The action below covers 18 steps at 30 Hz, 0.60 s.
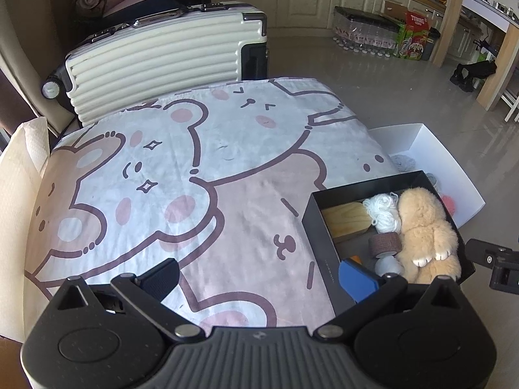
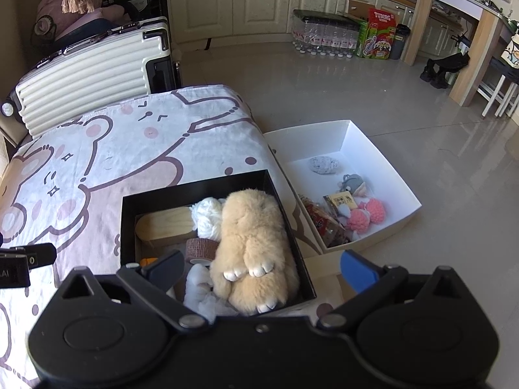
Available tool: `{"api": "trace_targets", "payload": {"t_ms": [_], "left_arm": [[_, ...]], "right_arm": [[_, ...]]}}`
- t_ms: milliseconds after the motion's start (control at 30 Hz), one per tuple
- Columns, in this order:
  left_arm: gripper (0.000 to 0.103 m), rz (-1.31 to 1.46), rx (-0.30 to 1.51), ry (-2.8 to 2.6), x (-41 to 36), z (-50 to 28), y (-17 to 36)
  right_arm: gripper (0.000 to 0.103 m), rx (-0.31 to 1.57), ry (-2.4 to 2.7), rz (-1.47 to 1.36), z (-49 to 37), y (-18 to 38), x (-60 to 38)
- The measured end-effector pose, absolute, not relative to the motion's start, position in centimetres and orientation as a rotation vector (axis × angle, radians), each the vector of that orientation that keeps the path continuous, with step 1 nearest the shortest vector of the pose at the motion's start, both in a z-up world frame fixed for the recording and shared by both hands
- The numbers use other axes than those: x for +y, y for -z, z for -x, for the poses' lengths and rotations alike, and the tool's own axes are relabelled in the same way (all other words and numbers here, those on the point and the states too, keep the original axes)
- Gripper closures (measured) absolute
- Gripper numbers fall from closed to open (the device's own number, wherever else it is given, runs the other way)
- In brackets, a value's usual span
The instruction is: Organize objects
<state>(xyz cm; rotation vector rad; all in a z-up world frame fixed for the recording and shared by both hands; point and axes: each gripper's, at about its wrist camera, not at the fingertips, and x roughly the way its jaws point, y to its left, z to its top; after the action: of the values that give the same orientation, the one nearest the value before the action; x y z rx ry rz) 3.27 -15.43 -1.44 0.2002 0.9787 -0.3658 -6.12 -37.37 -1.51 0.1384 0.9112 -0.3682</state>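
Left wrist view: left gripper (image 1: 259,275) hangs over the cartoon-bear blanket (image 1: 181,175), jaws spread wide, nothing between them. One black finger sits over the blanket, the blue-tipped one over the near corner of the black box (image 1: 319,240). Black box sits on the blanket's right side. Inside it: tan plush toy (image 1: 428,230) along the right wall, white yarn (image 1: 384,210) and a wooden block (image 1: 347,220) beside it, brown tape roll (image 1: 384,243) touching the plush. White box (image 1: 434,152) is on the floor past the blanket edge, partly hidden. Cream suitcase (image 1: 162,64) stands behind the blanket.

Right wrist view: right gripper (image 2: 259,270) is directly above the black box (image 2: 201,184), jaws fully released and empty. Plush toy (image 2: 256,246) lies loose in the box between the spread fingers, not touched by either. White yarn (image 2: 206,217), wooden block (image 2: 165,227) and tape roll (image 2: 201,248) are to its left. White box (image 2: 373,149) on the floor just right of the blanket holds a grey fuzzy ball (image 2: 322,164), pink pompoms (image 2: 366,215) and a packet (image 2: 340,201).
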Motion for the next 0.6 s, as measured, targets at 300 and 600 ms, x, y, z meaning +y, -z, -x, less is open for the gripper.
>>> {"api": "trace_targets", "payload": {"t_ms": [300, 600], "left_arm": [[0.000, -0.201, 0.987, 0.365, -15.45, -3.30, 1.66], [0.000, -0.200, 0.993, 0.365, -15.40, -3.36, 1.78]], "right_arm": [[0.000, 0.913, 0.372, -0.140, 6.09, 1.54, -37.45], [0.000, 0.916, 0.370, -0.139, 6.07, 1.68, -37.47]]}}
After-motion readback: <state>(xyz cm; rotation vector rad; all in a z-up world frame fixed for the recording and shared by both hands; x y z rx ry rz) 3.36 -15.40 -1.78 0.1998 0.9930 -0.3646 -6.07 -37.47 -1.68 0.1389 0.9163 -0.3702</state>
